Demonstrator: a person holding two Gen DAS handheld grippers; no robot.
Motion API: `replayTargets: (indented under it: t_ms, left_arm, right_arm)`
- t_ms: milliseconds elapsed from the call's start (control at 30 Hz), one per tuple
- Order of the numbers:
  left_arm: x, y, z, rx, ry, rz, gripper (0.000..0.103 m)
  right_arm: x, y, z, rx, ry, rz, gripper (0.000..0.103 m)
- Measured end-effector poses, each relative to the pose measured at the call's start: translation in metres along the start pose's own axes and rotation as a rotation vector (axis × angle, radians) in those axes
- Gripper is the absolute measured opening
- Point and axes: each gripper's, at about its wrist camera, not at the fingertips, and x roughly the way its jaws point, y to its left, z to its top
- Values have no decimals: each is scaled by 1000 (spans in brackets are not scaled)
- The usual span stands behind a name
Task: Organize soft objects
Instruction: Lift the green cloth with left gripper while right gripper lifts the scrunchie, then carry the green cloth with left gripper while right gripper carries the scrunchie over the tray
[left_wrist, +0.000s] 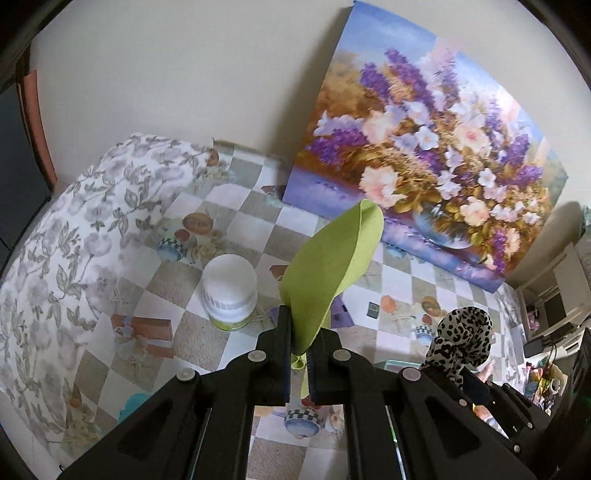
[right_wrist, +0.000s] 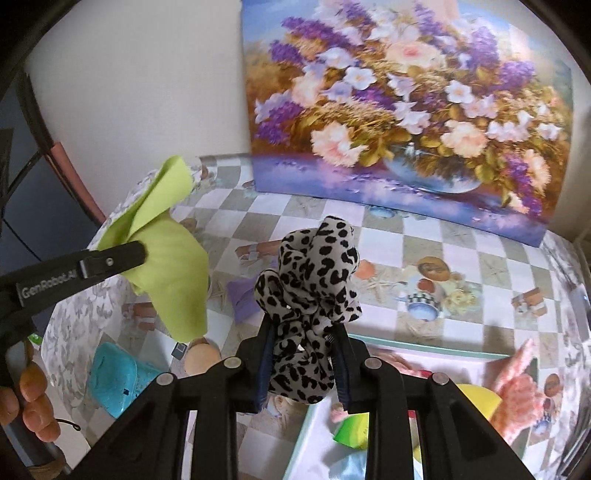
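A large flower painting leans against the wall at the far side of the surface, which is covered with a checkered cloth. On the left side lies a big pillow with a grey leaf pattern. At the near right stands a pale box with a mint rim, and some soft coloured things are inside it. A white jar with a white lid stands on the surface near the pillow. The left hand-held gripper is clamped on a lime green cloth, which hangs in the air above the surface. The right hand-held gripper is clamped on a leopard-print fabric piece, held above the near edge of the box.
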Motion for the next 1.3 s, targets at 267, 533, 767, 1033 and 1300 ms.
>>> replayTargets:
  t_ms: [267,533,767,1033,1300]
  left_arm:
    - [-22,-22,-11,56,-23,-33,7]
    - [-22,-53,-34,142,20,-71,7]
    - [-20,-100,-60,263,59,-127,7]
    - [-19,-148,-88,366,118,-209,7]
    - [-9,-177,-107,397,182,-264,7]
  right_arm:
    - [-9,-25,-14,61,15,-19,30]
    - [-13,-55,-31,139,42,-24,30]
    - [-19,-120,-48,265,82,-155,30]
    - [-33,-177,-64,387,91,-198,30]
    - [-41,-198,-72,407,99,-225,30]
